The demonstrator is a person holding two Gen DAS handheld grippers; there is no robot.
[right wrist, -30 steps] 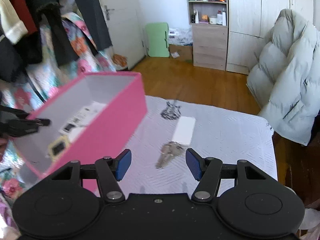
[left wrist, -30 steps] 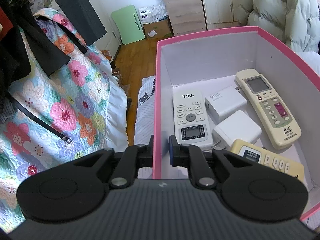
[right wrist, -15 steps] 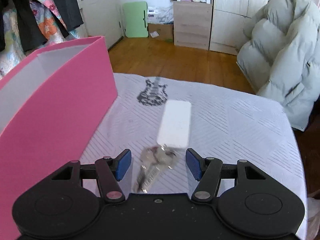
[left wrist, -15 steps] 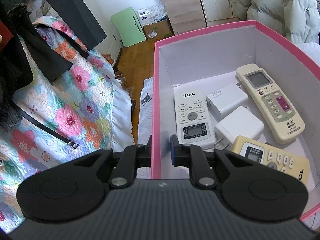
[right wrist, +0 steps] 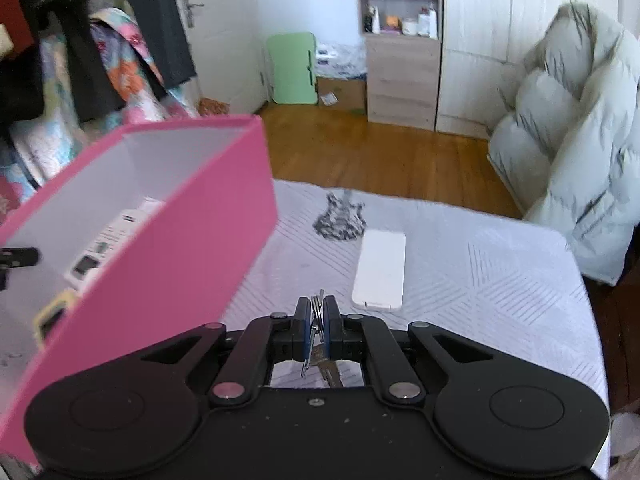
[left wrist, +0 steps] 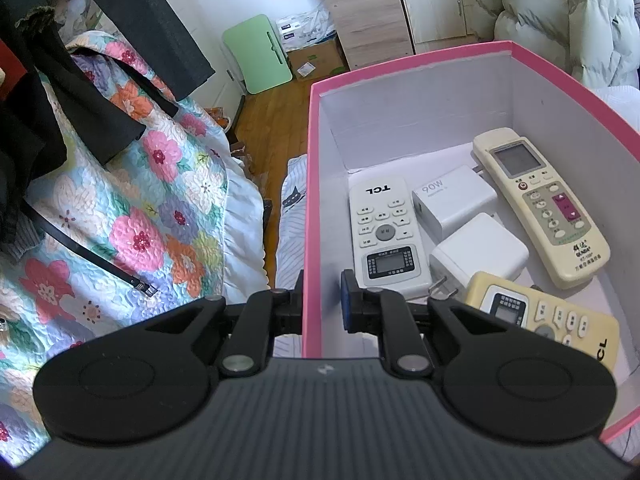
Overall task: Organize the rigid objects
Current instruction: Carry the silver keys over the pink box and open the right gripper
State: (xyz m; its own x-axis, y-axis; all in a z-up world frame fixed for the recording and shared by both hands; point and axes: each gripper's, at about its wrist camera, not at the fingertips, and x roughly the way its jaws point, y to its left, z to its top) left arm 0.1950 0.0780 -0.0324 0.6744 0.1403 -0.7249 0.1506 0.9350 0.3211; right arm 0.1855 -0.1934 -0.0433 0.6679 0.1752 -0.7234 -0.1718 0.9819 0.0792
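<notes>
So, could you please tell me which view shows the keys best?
The right wrist view: the keys sit pinched between the shut right gripper, just above the table. The left wrist view shows none of them, only the left gripper clamping the box wall.

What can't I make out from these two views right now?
- Yellow remote: its near end sits behind the left gripper, left wrist view.
- Keys: mostly covered by the right gripper shut on them, right wrist view.
- Pink box: its wall hides most of the contents, which are blurred, right wrist view.
- White case: featureless, what it is unclear.
</notes>
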